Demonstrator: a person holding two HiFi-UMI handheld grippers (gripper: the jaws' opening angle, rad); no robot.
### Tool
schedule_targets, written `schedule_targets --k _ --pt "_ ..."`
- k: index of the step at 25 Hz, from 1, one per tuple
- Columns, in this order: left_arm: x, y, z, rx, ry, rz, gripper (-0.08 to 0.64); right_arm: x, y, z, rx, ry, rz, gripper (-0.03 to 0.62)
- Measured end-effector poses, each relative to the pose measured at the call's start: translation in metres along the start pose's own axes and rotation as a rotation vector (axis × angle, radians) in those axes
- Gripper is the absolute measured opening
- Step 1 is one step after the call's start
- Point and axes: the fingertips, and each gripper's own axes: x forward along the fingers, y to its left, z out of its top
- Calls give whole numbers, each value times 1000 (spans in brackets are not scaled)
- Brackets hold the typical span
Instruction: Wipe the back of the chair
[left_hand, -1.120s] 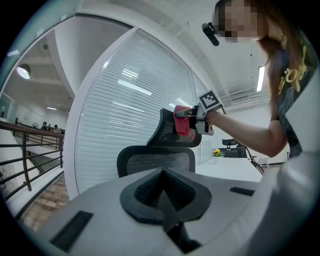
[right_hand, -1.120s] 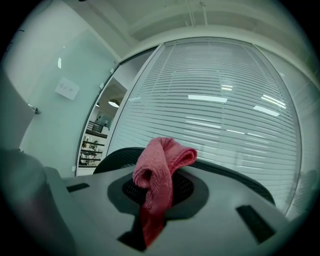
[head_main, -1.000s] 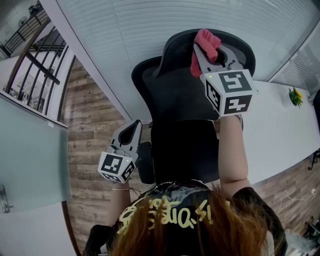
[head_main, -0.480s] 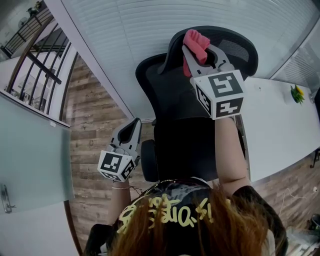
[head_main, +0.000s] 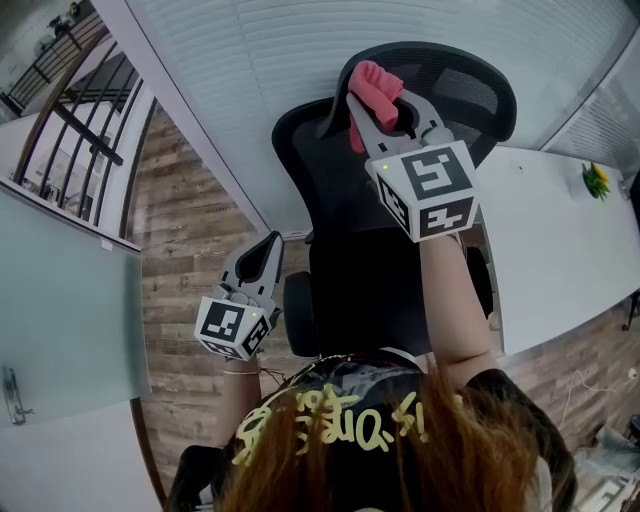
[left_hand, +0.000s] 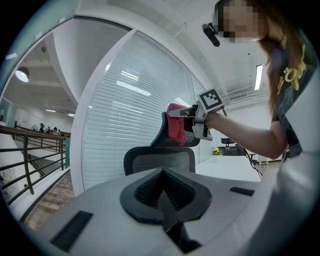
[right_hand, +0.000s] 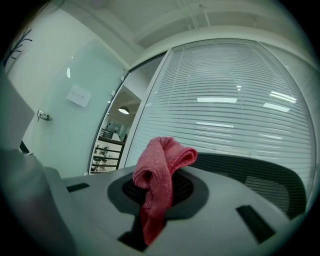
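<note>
1. Here the right claw (head_main: 392, 112) is raised to the top of the black office chair (head_main: 345, 190), with its jaws closed tight on a pink cloth (head_main: 374, 84).
2. In the right gripper view the cloth (right_hand: 159, 172) is bunched into a fold above the claw (right_hand: 156, 202), and a loose tail hangs down through the closed jaws.
3. The cloth sits at the left edge of the chair's curved headrest (head_main: 455, 85) (the left gripper view shows it laid against that headrest, but I cannot tell if it actually touches).
4. The left claw (head_main: 268, 252) is held low beside the chair's left side, well apart from the cloth, near the armrest (head_main: 297, 312).
5. Its own view shows the left claw (left_hand: 165, 202) with jaws together and nothing between them, and the mesh back (left_hand: 160, 161) lies straight ahead of it.
6. A white desk (head_main: 560, 240) runs along the chair's right side and carries a small yellow plant (head_main: 593, 182) at its far end.
7. White blinds (head_main: 300, 60) stand behind the chair, and a wood floor (head_main: 185, 250) lies to its left.
</note>
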Motion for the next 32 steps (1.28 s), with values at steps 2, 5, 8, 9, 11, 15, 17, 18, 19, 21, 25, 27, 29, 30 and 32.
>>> schedule_targets --k 2,5,8,9,11,15,17,18,19,21,25,27,29,30,32 --pt "-2 0 1 1 -2 0 -5 0 5 -1 3 -3 4 60" --pt "-4 1 1 1 -2 3 -5 -1 10 -2 19 -11 20 60" --pt "-4 -2 -1 0 6 -2 -5 -8 13 0 61 -41 42 60" --pt "-3 -4 -2 0 10 -6 -5 -13 12 3 70 -60 39 61" --pt "-1 -7 -4 0 17 -14 -5 -24 6 7 72 -93 17 60" --pt "6 -13 -4 2 20 -30 -5 -44 -9 5 93 -108 -20 60" --pt "13 -20 -4 3 23 -45 -5 -55 -23 -2 103 -99 -48 61" --pt "17 -24 -4 3 23 -53 -5 -62 -31 -6 101 -90 -66 60" --pt "21 -29 -3 2 24 -61 -5 -69 -39 -11 97 -80 -85 60" --pt "29 -39 -3 3 23 -77 -5 -83 -56 -21 94 -60 -122 61" --pt "50 -62 -2 4 23 -117 -5 -112 -94 -38 95 -25 -197 61" --pt "60 -74 -3 3 25 -136 -5 -125 -112 -47 89 -9 -231 60" --pt "69 -84 -2 4 24 -148 -5 -136 -128 -53 86 5 -259 60" --pt "73 -89 0 4 22 -153 -5 -141 -136 -56 86 10 -271 61" --pt "82 -99 1 6 21 -163 -5 -151 -150 -60 84 20 -291 61"
